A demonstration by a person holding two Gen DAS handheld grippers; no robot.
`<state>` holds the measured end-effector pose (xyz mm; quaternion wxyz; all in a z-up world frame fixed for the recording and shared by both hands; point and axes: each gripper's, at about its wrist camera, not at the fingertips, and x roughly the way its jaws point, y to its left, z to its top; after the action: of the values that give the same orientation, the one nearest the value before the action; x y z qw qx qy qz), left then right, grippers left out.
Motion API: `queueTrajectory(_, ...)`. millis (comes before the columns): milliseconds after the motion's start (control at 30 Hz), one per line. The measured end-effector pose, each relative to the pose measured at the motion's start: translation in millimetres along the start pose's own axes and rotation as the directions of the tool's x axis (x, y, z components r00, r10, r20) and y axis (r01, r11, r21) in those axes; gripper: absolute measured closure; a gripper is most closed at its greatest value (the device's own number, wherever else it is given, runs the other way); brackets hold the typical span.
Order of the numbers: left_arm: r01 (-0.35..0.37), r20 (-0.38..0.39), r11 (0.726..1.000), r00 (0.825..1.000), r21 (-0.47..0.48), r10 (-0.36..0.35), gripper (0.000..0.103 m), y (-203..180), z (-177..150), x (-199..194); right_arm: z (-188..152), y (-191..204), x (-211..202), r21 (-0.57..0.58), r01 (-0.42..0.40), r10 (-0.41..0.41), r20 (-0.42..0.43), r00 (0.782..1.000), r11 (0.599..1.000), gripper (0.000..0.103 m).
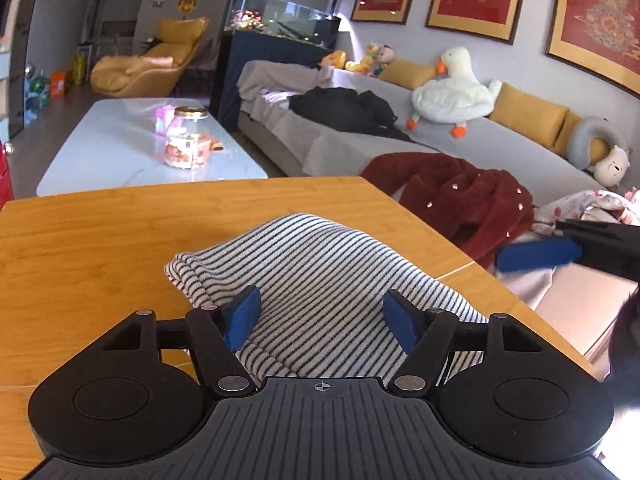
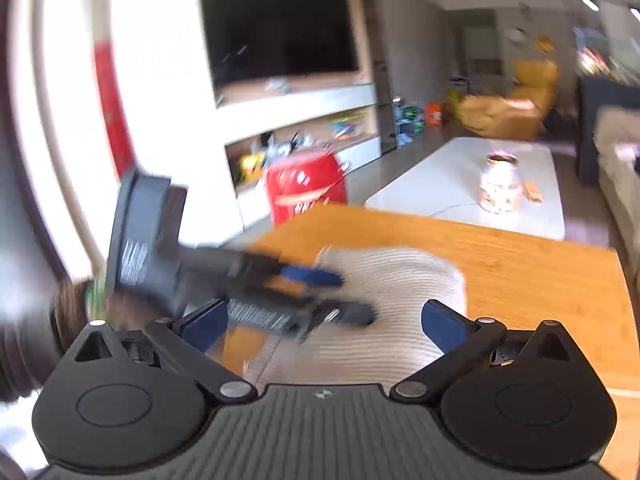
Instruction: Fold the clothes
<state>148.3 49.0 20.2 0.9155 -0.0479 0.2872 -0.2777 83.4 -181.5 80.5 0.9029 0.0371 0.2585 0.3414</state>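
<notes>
A folded black-and-white striped garment (image 1: 304, 264) lies on the wooden table (image 1: 88, 248). My left gripper (image 1: 321, 322) hovers just over its near part with both blue pads well apart and nothing pinched between them. One of my right gripper's blue fingers (image 1: 536, 254) shows at the right, beyond the table's edge. The right wrist view is blurred by motion. In it my right gripper (image 2: 325, 325) stands wide open above the striped garment (image 2: 404, 280), holding nothing. The left gripper (image 2: 334, 295) reaches in from the left across the cloth.
A dark red fleece coat (image 1: 460, 200) lies on the grey sofa (image 1: 500, 144) past the table's right corner, beside patterned clothes (image 1: 588, 204). A white coffee table (image 1: 112, 152) with a jar (image 1: 186, 148) stands beyond. A red barrel (image 2: 306, 188) sits by the table's far left.
</notes>
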Motion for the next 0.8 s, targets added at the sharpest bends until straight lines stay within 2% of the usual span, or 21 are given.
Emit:
queueTrajectory(100,0.023,0.009,0.999,1.000,-0.028,-0.023,0.030,7,-1,-1,14,-45,6,0.235,0.009,-0.008,-0.004,1.000,0.972,0.000)
queueTrajectory(200,0.035,0.015,0.999,0.999,-0.028,-0.035,0.030,10,-3,-1,16,-82,31,0.353,0.081,-0.086,-0.002,0.996,0.932,0.000)
queueTrajectory(233,0.039,0.017,0.999,0.999,-0.027,-0.038,0.030,11,-3,-1,16,-90,42,0.374,0.098,-0.093,-0.031,0.995,0.922,0.000)
queueTrajectory(300,0.048,0.020,0.998,0.999,-0.028,-0.047,0.030,13,-5,-3,15,-104,69,0.396,0.097,-0.057,-0.111,0.992,0.913,0.000)
queueTrajectory(433,0.064,0.023,0.997,0.998,-0.040,-0.063,0.030,17,-7,-4,6,-119,106,0.430,0.112,-0.032,-0.189,0.981,0.896,0.000)
queueTrajectory(567,0.074,0.029,0.996,0.997,-0.048,-0.072,0.030,21,-9,-6,-2,-124,136,0.482,0.083,0.066,-0.284,0.957,0.872,0.001)
queueTrajectory(600,0.076,0.031,0.996,0.997,-0.051,-0.075,0.030,22,-10,-7,-2,-119,135,0.468,0.067,0.076,-0.279,0.957,0.881,0.007)
queueTrajectory(633,0.080,0.033,0.995,0.996,-0.058,-0.078,0.030,23,-11,-8,-1,-114,134,0.453,0.051,0.084,-0.273,0.958,0.890,0.019)
queueTrajectory(733,0.091,0.039,0.993,0.995,-0.079,-0.088,0.025,26,-13,-12,12,-86,109,0.346,-0.026,0.084,-0.153,0.985,0.938,0.019)
queueTrajectory(800,0.093,0.040,0.992,0.995,-0.087,-0.089,0.018,27,-16,-15,18,-71,94,0.268,-0.073,0.099,-0.085,0.992,0.961,0.019)
